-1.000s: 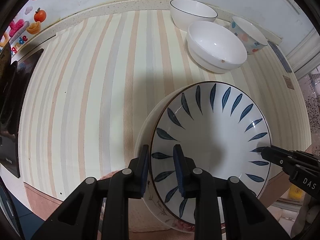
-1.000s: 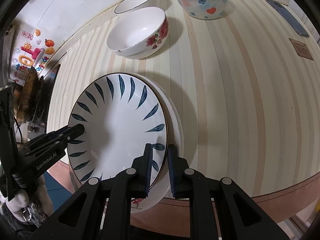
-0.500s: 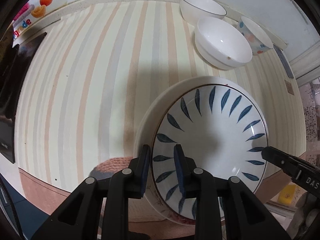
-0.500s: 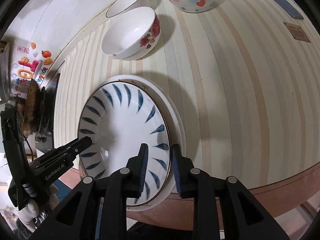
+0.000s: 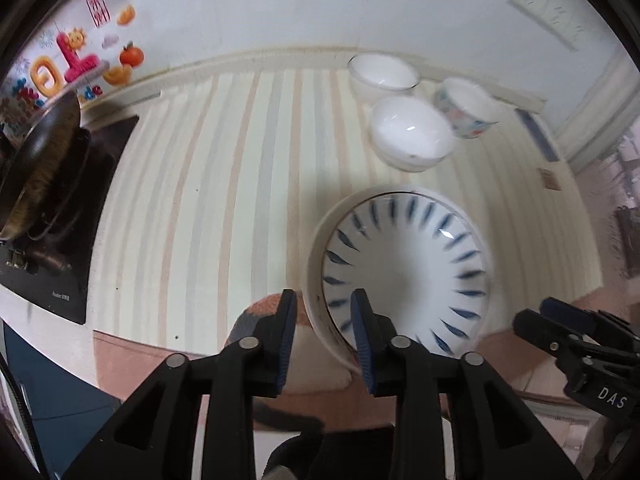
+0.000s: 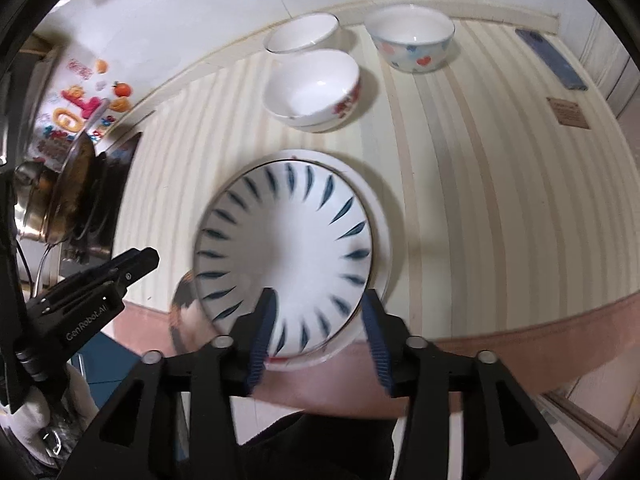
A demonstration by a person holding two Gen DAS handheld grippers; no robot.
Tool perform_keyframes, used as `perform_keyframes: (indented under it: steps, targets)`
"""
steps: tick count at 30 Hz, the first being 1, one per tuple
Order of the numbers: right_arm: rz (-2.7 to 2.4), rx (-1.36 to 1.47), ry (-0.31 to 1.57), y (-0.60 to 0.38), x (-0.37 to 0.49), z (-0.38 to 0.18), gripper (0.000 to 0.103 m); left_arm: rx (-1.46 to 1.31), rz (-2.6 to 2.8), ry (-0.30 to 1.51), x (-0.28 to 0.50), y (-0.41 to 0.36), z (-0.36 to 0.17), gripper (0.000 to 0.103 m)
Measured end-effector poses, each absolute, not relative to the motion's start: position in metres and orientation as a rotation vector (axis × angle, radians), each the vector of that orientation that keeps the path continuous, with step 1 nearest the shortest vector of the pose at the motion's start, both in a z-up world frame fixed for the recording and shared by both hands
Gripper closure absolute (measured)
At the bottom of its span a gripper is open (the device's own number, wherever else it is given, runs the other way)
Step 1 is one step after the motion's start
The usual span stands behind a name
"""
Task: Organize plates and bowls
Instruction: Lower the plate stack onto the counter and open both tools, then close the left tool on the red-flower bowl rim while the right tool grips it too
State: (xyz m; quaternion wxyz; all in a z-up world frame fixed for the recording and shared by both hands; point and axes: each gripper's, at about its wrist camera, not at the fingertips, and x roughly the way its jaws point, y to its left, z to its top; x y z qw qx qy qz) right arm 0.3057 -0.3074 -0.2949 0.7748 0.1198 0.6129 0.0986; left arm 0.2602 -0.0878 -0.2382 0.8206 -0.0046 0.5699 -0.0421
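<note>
A blue-leaf plate (image 5: 408,276) (image 6: 288,264) lies stacked inside a larger white plate (image 5: 314,280) (image 6: 382,240) at the counter's front edge. My left gripper (image 5: 324,336) is open, its jaws astride the near left rim of the stack without gripping. My right gripper (image 6: 320,332) is open wide in front of the plates' near rim; it also shows in the left wrist view (image 5: 560,328). Three bowls stand at the back: a plain white bowl (image 6: 302,34), a flower-printed white bowl (image 6: 312,90) and a heart-patterned bowl (image 6: 412,42).
The striped counter (image 5: 208,208) ends at a pink front edge (image 6: 540,320). A black stove with a pan (image 5: 44,168) is on the left. A phone (image 6: 552,64) and a small brown card (image 6: 568,112) lie at the right.
Both grippers let go of the blue-leaf plate, opened and pulled back toward the counter's edge. The plate now rests in the white plate.
</note>
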Motion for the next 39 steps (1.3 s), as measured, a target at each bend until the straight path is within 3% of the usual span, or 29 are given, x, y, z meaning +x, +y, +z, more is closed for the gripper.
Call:
perform_keyframes:
  steps: [3,5,6,7,8,19,26,34,39]
  targets:
    - [0.215,0.26,1.273,-0.303,0.283,-0.264,0.039,-0.003,-0.105,1.173,0.24,-0.085,-0.214,0.069]
    - [0.211,0.256,1.232,-0.301,0.265,-0.241,0.026,-0.003,-0.104,1.148,0.224,-0.081,-0.198,0.061]
    - [0.212,0.254,1.21,-0.299,0.255,-0.23,0.018,-0.009,-0.112,1.139,0.219,-0.08,-0.192,0.052]
    - [0.208,0.249,1.199,-0.298,0.248,-0.223,0.018,-0.014,-0.117,1.126,0.211,-0.08,-0.185,0.031]
    - [0.198,0.239,1.182,-0.296,0.239,-0.212,0.017,-0.016,-0.124,1.115,0.203,-0.079,-0.179,0.02]
    - [0.139,0.211,1.091,-0.289,0.158,-0.146,0.011,-0.04,-0.144,1.056,0.145,-0.07,-0.14,0.02]
    - [0.136,0.226,1.077,-0.299,0.143,-0.134,0.01,-0.053,-0.136,1.048,0.143,-0.076,-0.134,0.02]
    - [0.194,0.262,1.084,-0.324,0.204,-0.157,0.01,-0.032,-0.062,1.019,0.196,-0.096,-0.142,0.02]
    - [0.239,0.299,1.124,-0.351,0.284,-0.193,0.01,-0.044,-0.005,1.026,0.262,-0.115,-0.163,0.02]
